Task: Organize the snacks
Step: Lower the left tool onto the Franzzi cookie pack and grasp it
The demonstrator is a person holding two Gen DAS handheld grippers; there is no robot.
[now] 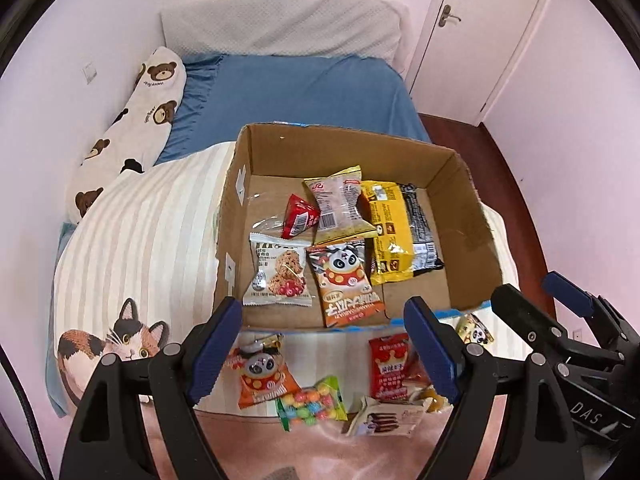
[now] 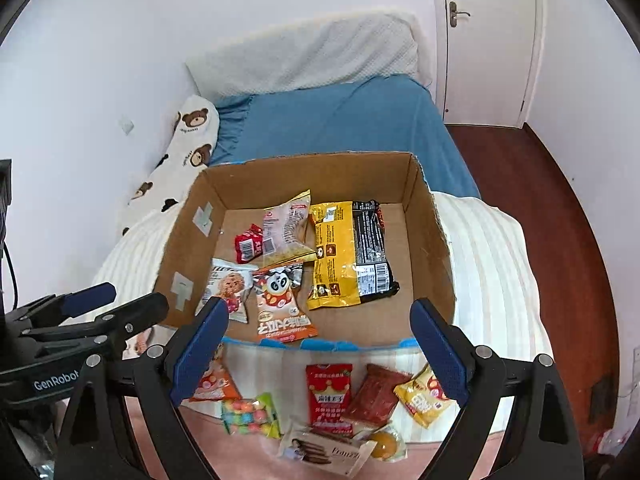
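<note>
An open cardboard box (image 1: 460, 216) (image 2: 430, 236) sits on the bed and holds several snack packets, among them a yellow pack (image 1: 386, 232) (image 2: 332, 256), an orange panda pack (image 1: 346, 284) (image 2: 282, 304) and a white cookie pack (image 1: 278, 270). More snacks lie loose on the blanket in front of the box: a red crown pack (image 1: 388, 366) (image 2: 329, 394), a green candy bag (image 1: 314, 402) (image 2: 250, 416), an orange panda pack (image 1: 262, 376). My left gripper (image 1: 326, 354) and right gripper (image 2: 320, 354) are both open and empty, hovering above the loose snacks.
The bed has a blue sheet (image 1: 304, 92), a striped cat blanket (image 1: 132, 240) and a bear-print pillow (image 1: 132, 132) along the left wall. A white pillow (image 2: 312, 56) lies at the head. Red wooden floor (image 2: 540, 184) and a door (image 2: 488, 40) are to the right.
</note>
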